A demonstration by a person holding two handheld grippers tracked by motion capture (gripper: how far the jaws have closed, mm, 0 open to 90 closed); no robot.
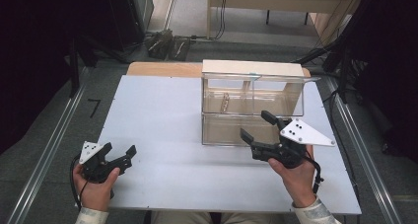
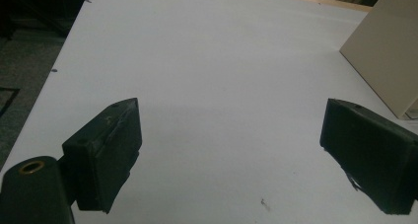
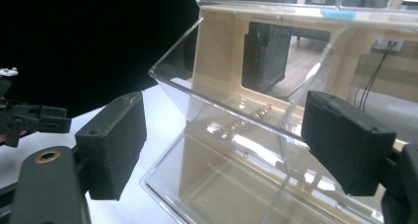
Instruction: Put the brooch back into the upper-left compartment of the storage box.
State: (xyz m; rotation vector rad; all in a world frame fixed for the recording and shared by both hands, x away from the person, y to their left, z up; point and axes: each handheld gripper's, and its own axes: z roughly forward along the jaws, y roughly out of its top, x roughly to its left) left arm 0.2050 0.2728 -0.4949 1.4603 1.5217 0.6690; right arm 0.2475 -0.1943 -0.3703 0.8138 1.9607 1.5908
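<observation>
A clear plastic bin unit (image 1: 251,105) with a pale wooden frame stands at the back right of the white table (image 1: 162,135); in the right gripper view the clear plastic bin unit (image 3: 256,135) is close ahead. A small brownish object (image 1: 225,102) lies in its upper left compartment, seen in the right gripper view as a small brownish object (image 3: 246,120). My right gripper (image 1: 256,127) is open just in front of the lower bin, empty. My left gripper (image 1: 120,154) is open near the table's front left corner, empty; in the left gripper view the left gripper (image 2: 231,155) hangs over bare table.
The pale side of the bin unit (image 2: 384,51) shows at the right of the left gripper view. Beyond the table lie cables and clutter (image 1: 167,44) on the floor, with metal rails (image 1: 49,150) along both sides.
</observation>
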